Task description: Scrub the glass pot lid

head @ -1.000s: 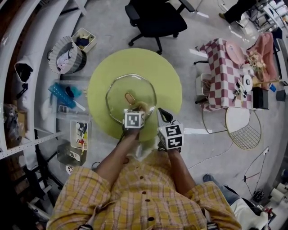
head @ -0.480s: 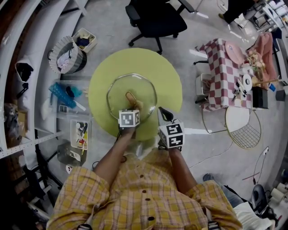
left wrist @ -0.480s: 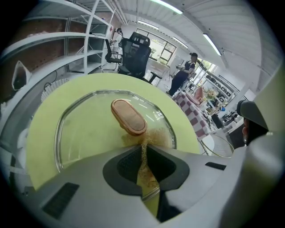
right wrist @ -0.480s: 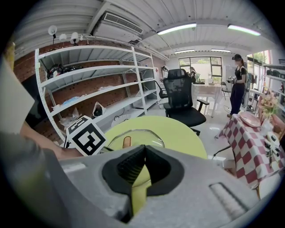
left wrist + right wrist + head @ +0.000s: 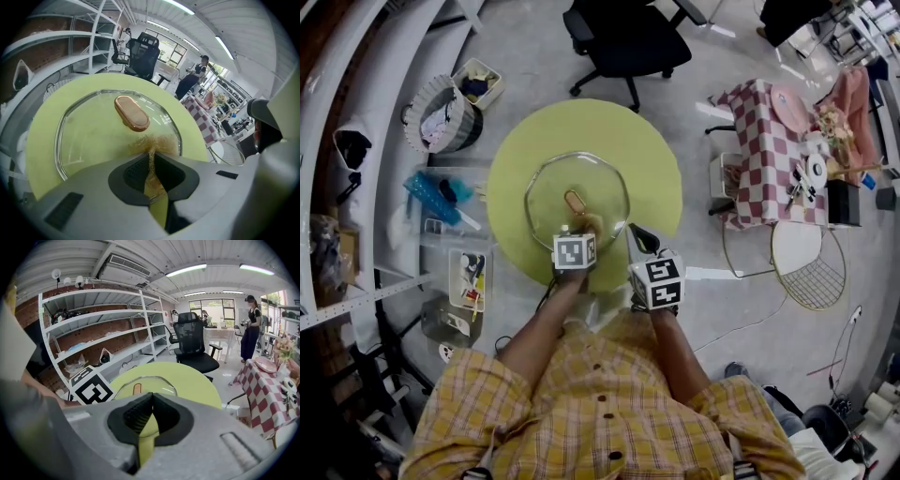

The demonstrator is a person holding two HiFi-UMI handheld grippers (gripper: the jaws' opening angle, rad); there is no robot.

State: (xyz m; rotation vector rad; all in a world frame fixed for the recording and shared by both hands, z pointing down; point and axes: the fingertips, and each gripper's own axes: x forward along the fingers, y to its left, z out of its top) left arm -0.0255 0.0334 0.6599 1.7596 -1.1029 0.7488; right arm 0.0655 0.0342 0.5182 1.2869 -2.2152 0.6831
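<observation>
Glass pot lid on round green table, left tongs pinching fibrous golden scrubber, right tongs closed

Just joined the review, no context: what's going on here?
A person with a handheld gripper in each hand is scrubbing a glass pot lid that lies on a round yellow-green table. The left gripper is clamped on a golden fibrous scrubber, which sits on the lid's near side, just short of its brown handle. The right gripper is shut and empty, held beside the left one, off the lid.
</observation>
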